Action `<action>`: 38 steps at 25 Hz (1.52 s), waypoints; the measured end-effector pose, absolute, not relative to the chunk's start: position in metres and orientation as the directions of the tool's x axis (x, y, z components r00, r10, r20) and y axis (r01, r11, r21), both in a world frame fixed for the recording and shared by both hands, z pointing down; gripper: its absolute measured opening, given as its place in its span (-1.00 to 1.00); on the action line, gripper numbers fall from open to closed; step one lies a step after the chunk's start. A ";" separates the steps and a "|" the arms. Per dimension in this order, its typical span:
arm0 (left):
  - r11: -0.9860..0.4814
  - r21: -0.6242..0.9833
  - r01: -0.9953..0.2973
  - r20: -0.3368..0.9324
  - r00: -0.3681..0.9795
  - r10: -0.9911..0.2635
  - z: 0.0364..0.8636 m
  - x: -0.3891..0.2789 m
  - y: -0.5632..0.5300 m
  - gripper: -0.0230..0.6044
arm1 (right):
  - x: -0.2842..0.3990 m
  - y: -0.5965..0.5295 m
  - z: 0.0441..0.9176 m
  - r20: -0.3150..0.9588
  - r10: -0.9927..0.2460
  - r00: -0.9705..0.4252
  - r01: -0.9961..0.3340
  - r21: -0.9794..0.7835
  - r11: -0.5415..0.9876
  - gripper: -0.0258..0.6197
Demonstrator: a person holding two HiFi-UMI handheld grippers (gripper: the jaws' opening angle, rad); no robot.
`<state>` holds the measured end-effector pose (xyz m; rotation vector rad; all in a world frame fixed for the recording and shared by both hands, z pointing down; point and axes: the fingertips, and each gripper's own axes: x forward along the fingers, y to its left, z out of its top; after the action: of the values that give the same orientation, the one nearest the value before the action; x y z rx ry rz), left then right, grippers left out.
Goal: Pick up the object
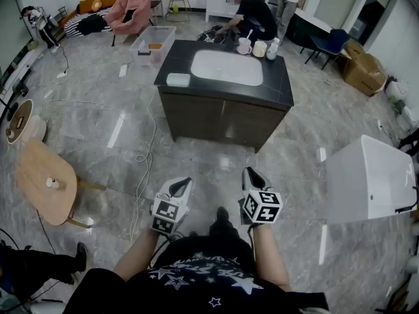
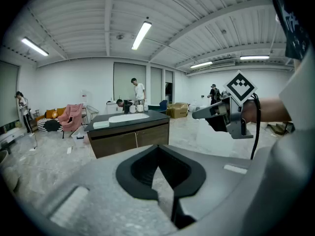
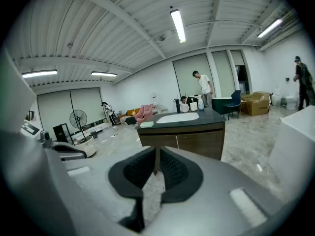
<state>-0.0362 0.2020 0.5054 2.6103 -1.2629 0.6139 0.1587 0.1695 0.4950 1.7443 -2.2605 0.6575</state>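
The left gripper (image 1: 185, 182) and right gripper (image 1: 249, 172) were held well short of the worktop (image 1: 278, 87), each with its jaws closed together on nothing. A pale flat block (image 1: 178, 79) lay at the worktop's near left corner, its long axis along the near edge.

Big open hall dressed as mock home, more test studio than lived-in house. Grey marble-look floor (image 1: 98, 123) all round me; white ribbed ceiling (image 2: 88, 28) with tube lights (image 2: 141, 35). At 12 o'clock, dark sink cabinet (image 1: 222, 116) standing free mid-floor. At 2 o'clock, white bathtub (image 1: 370, 175) set straight on tiles. At 11 o'clock, pink chairs (image 1: 131, 8); at 9 o'clock, round wooden table (image 1: 42, 182). Loose cables (image 1: 147, 142) across floor, clear plastic bin (image 1: 154, 44), cardboard boxes (image 1: 363, 70) at 1 o'clock. People (image 1: 252, 15) busy beyond cabinet.
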 end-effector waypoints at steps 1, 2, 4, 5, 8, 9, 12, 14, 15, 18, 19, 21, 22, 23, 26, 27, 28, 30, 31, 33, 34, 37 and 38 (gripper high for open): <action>-0.624 -0.023 -0.781 0.430 0.556 -0.711 0.504 -0.036 0.201 -0.90 | 0.159 0.170 0.495 0.424 -0.863 -0.276 -0.956 -0.217 0.199 -0.82; -0.624 -0.026 -0.781 0.424 0.556 -0.715 0.502 -0.036 0.200 -0.90 | 0.160 0.171 0.495 0.421 -0.864 -0.274 -0.956 -0.216 0.198 -0.82; -0.621 -0.026 -0.783 0.414 0.557 -0.720 0.499 -0.036 0.201 -0.90 | 0.161 0.174 0.494 0.418 -0.867 -0.272 -0.957 -0.214 0.197 -0.82; -0.619 -0.023 -0.785 0.412 0.556 -0.721 0.499 -0.037 0.203 -0.90 | 0.161 0.176 0.494 0.418 -0.867 -0.271 -0.957 -0.213 0.196 -0.82; -0.612 -0.002 -0.791 0.427 0.553 -0.716 0.508 -0.040 0.212 -0.90 | 0.160 0.185 0.498 0.427 -0.865 -0.266 -0.959 -0.213 0.189 -0.82; -0.608 0.010 -0.794 0.435 0.551 -0.712 0.512 -0.041 0.217 -0.90 | 0.159 0.188 0.501 0.431 -0.863 -0.264 -0.959 -0.212 0.188 -0.82; -0.593 0.054 -0.804 0.457 0.548 -0.701 0.524 -0.048 0.230 -0.90 | 0.153 0.196 0.506 0.441 -0.858 -0.264 -0.960 -0.211 0.186 -0.82; -0.589 0.075 -0.804 0.467 0.551 -0.692 0.530 -0.052 0.239 -0.90 | 0.149 0.201 0.510 0.446 -0.855 -0.264 -0.959 -0.214 0.185 -0.83; -0.587 0.081 -0.805 0.470 0.551 -0.690 0.532 -0.054 0.242 -0.90 | 0.147 0.203 0.511 0.446 -0.855 -0.265 -0.959 -0.218 0.183 -0.83; -0.579 0.087 -0.811 0.467 0.547 -0.695 0.528 -0.061 0.246 -0.90 | 0.144 0.205 0.509 0.424 -0.866 -0.266 -0.953 -0.252 0.170 -0.83; -0.575 0.087 -0.814 0.464 0.544 -0.699 0.526 -0.064 0.247 -0.90 | 0.142 0.204 0.508 0.415 -0.868 -0.271 -0.948 -0.272 0.165 -0.83; -0.561 0.079 -0.824 0.459 0.530 -0.713 0.521 -0.073 0.244 -0.90 | 0.139 0.201 0.507 0.407 -0.868 -0.283 -0.940 -0.298 0.166 -0.80; -0.552 0.076 -0.830 0.461 0.521 -0.719 0.521 -0.077 0.242 -0.90 | 0.138 0.199 0.507 0.408 -0.867 -0.286 -0.939 -0.299 0.169 -0.73; -0.544 0.076 -0.836 0.464 0.512 -0.723 0.521 -0.080 0.240 -0.90 | 0.137 0.195 0.508 0.408 -0.867 -0.286 -0.940 -0.297 0.170 -0.68; -0.528 0.090 -0.844 0.472 0.503 -0.724 0.528 -0.083 0.233 -0.90 | 0.137 0.180 0.511 0.406 -0.866 -0.291 -0.939 -0.296 0.177 -0.59; -0.525 0.092 -0.846 0.476 0.500 -0.723 0.531 -0.084 0.230 -0.90 | 0.136 0.175 0.513 0.407 -0.863 -0.298 -0.937 -0.298 0.183 -0.58; -0.521 0.090 -0.849 0.481 0.495 -0.723 0.532 -0.084 0.227 -0.90 | 0.135 0.170 0.516 0.411 -0.858 -0.307 -0.935 -0.300 0.191 -0.54; -0.510 0.084 -0.856 0.489 0.481 -0.727 0.533 -0.086 0.218 -0.90 | 0.132 0.158 0.522 0.424 -0.845 -0.326 -0.930 -0.305 0.206 -0.47; -0.504 0.079 -0.860 0.491 0.473 -0.731 0.534 -0.087 0.211 -0.90 | 0.131 0.150 0.525 0.430 -0.839 -0.334 -0.928 -0.307 0.212 -0.45; -0.493 0.079 -0.866 0.486 0.466 -0.740 0.533 -0.086 0.194 -0.90 | 0.133 0.130 0.530 0.436 -0.831 -0.346 -0.924 -0.314 0.220 -0.43; -0.491 0.084 -0.867 0.480 0.467 -0.742 0.533 -0.084 0.184 -0.90 | 0.134 0.118 0.532 0.436 -0.829 -0.350 -0.922 -0.317 0.223 -0.43; -0.494 0.075 -0.867 0.469 0.467 -0.749 0.531 -0.076 0.146 -0.90 | 0.142 0.074 0.534 0.428 -0.829 -0.360 -0.917 -0.328 0.228 -0.42; -0.492 0.068 -0.868 0.468 0.463 -0.753 0.529 -0.073 0.131 -0.90 | 0.145 0.058 0.535 0.426 -0.828 -0.363 -0.915 -0.332 0.230 -0.42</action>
<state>-0.0726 0.1305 0.5291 2.4195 -1.3823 0.5518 0.1452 0.0584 0.5347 1.6709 -2.3335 0.8078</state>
